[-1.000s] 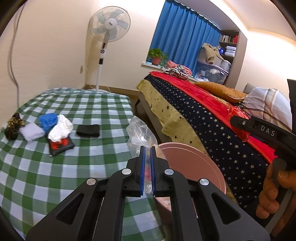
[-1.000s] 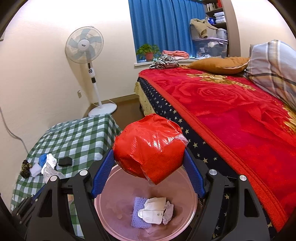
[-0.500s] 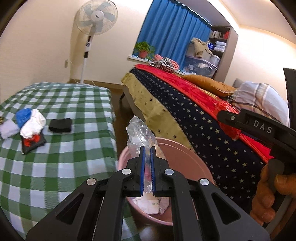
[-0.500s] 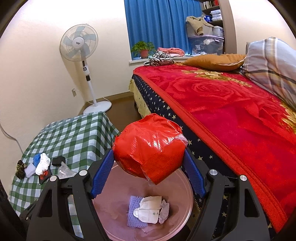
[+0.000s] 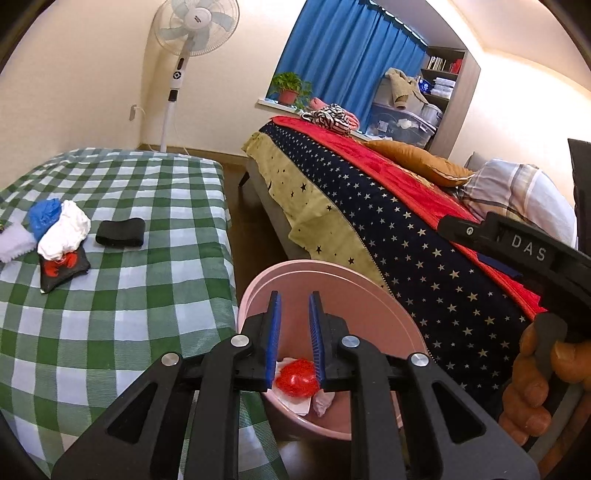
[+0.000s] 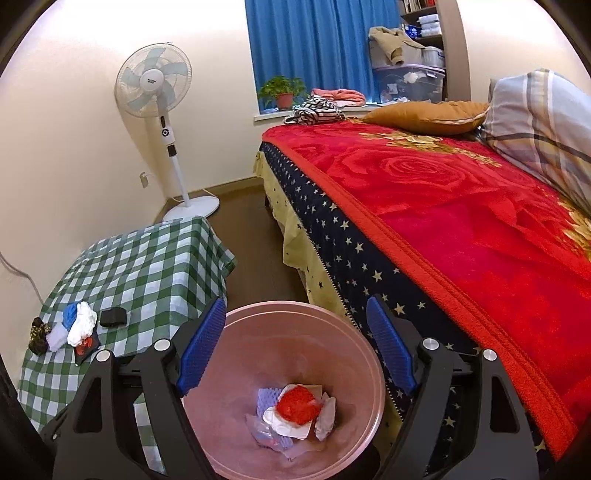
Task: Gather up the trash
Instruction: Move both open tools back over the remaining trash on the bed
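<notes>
1. Trash sits at the bottom of the pink bin (image 6: pixel 369 354): a red wad (image 6: pixel 298 405) on top of white paper (image 6: pixel 286 424), a purple scrap (image 6: pixel 266 400) beside it, and clear film low in the heap. The left view shows the same red wad (image 5: pixel 297 377) through the gap in my left gripper (image 5: pixel 294 306).
2. Left gripper: jaws have just been opening, now slightly apart, nothing between them. It hovers over the bin's near rim.
3. Right gripper (image 6: pixel 296 317): jaws wide apart and empty, directly above the bin mouth.
4. Risk, as I judge it: both grippers crowd the same opening, so a careless swing could knock them together or tip the bin, which stands squeezed between table and bed.
5. Risk: the pile on the checked table (image 5: pixel 155 206) mixes a blue wad (image 5: pixel 44 216), a white wad (image 5: pixel 64 230) and a dark crab-print cloth (image 5: pixel 61 269). Trash or keepers? I cannot tell; a wrong pick is likely. The black band (image 5: pixel 120 232) lies apart from them.
6. Risk: the light wads could slip from a shallow pinch and land on the floor.
7. Writing: "DAS" on the right gripper's frame (image 5: pixel 528 247). The fan (image 5: pixel 195 22) hub carries a label, too small to read.
</notes>
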### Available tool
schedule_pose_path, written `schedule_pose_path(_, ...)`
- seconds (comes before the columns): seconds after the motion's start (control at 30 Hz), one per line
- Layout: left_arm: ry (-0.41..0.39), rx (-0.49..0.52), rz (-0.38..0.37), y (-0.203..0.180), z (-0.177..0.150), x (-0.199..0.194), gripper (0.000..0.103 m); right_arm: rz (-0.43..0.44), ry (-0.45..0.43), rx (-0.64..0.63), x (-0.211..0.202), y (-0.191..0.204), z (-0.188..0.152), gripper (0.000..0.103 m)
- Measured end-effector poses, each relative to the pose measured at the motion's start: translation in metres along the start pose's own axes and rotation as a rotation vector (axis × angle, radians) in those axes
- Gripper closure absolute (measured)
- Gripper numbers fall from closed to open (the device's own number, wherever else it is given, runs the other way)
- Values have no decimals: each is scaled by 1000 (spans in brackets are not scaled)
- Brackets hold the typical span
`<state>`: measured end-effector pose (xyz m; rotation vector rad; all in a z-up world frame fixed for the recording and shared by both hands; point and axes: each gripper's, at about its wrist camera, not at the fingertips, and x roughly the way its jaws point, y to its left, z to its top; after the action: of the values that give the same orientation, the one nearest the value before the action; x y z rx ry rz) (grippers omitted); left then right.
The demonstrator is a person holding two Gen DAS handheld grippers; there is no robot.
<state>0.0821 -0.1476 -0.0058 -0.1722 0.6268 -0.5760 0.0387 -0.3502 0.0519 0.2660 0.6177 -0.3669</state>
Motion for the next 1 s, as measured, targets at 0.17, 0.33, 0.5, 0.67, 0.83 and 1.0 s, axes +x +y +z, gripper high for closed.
schedule_pose_path(0.17,-21,-13,21,8,3,-12,87,24,-5,-16,-4,5,-2,26)
schedule_pose_path(0.33,-39,-23,43,19,5,-23,87,58,-11,-40,-7,16,-4,32)
schedule_pose_path(0.5,-58,-36,82,36,5,-36,87,109,-14,-61,-9,31,-8,46)
schedule_pose_path(0.67,-82,-68,159,63,4,-48,87,178,-16,-47,-6,46,-9,55)
schedule_pose_path(0.83,-106,-79,234,85,6,-58,87,242,-30,-80,1,71,-13,57)
schedule_pose_path(1.0,-127,-123,309,113,7,-67,87,307,-14,-107,16,97,-17,58)
